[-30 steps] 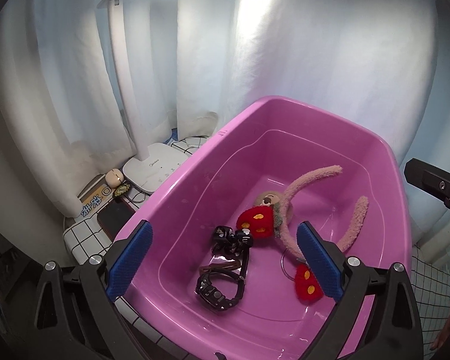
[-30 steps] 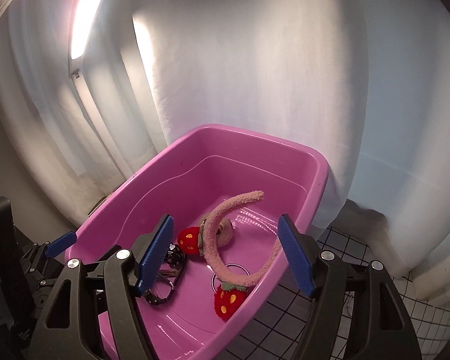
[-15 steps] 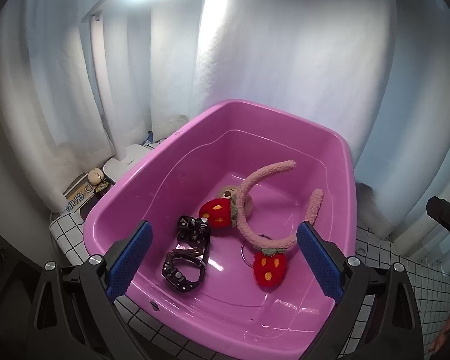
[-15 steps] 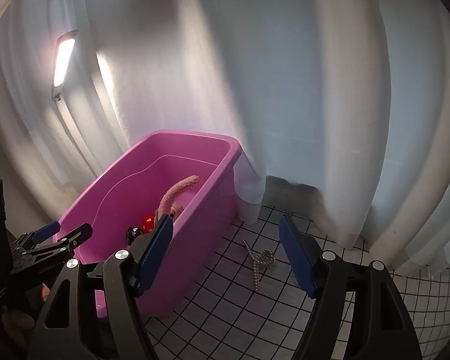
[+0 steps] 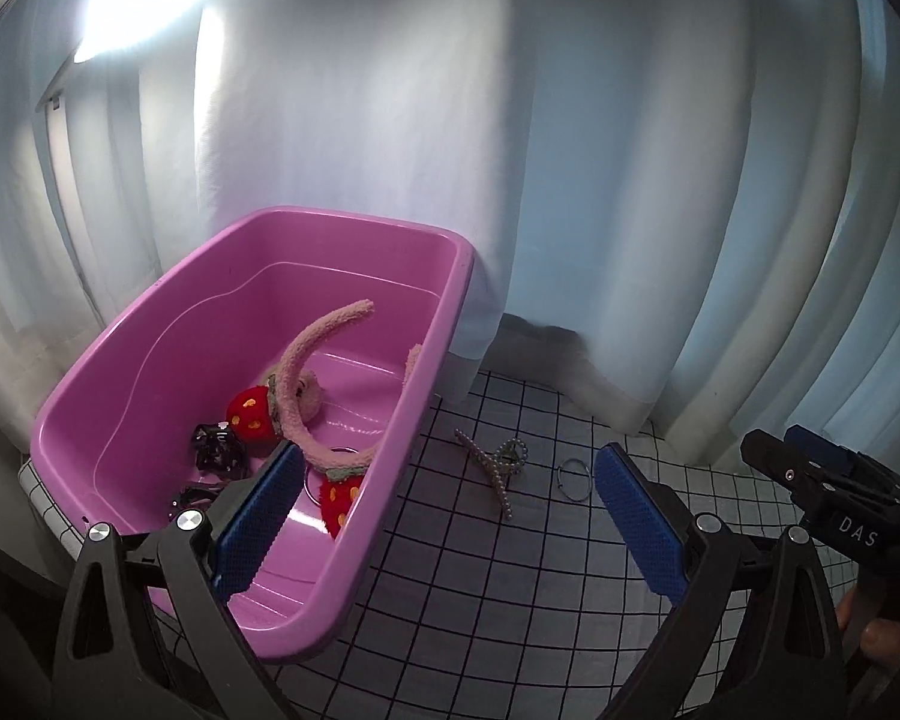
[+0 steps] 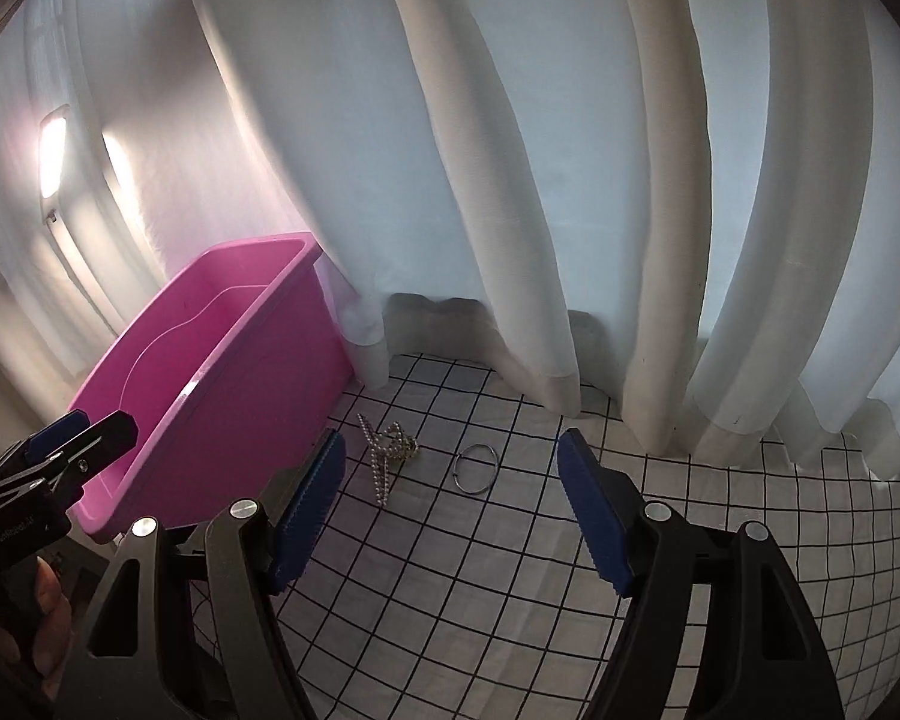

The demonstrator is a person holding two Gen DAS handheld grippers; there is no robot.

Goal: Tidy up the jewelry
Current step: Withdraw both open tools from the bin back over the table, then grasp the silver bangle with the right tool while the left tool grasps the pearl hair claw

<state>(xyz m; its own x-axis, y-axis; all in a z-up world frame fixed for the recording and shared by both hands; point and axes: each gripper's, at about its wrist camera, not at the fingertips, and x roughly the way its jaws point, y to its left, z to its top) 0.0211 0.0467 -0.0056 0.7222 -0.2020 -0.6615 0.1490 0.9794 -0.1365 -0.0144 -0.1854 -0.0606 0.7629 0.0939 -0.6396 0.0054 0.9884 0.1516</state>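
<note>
A pink plastic tub [image 5: 390, 420] [image 6: 240, 396] stands on the gridded white cloth. Inside it lie a fuzzy pink headband [image 5: 306, 378] with red strawberry ends [image 5: 249, 417], a dark hair clip [image 5: 216, 447] and a black watch, partly hidden by my left finger. On the cloth right of the tub lie a pearl hair clip [image 5: 495, 468] [image 6: 387, 453] and a thin metal ring [image 5: 576, 472] [image 6: 475, 466]. My left gripper [image 5: 444, 513] is open and empty, above the tub's right edge. My right gripper [image 6: 450, 504] is open and empty, short of the ring and the clip.
White curtains [image 6: 510, 180] hang right behind the tub and the cloth. A lit lamp [image 6: 51, 156] stands at the far left. The gridded cloth [image 6: 510, 600] stretches to the right. Each gripper's tip shows at the edge of the other's view.
Both views have swung right, away from the tub's inside. The pearl clip and the ring on the cloth have come into sight. Both grippers have stayed open.
</note>
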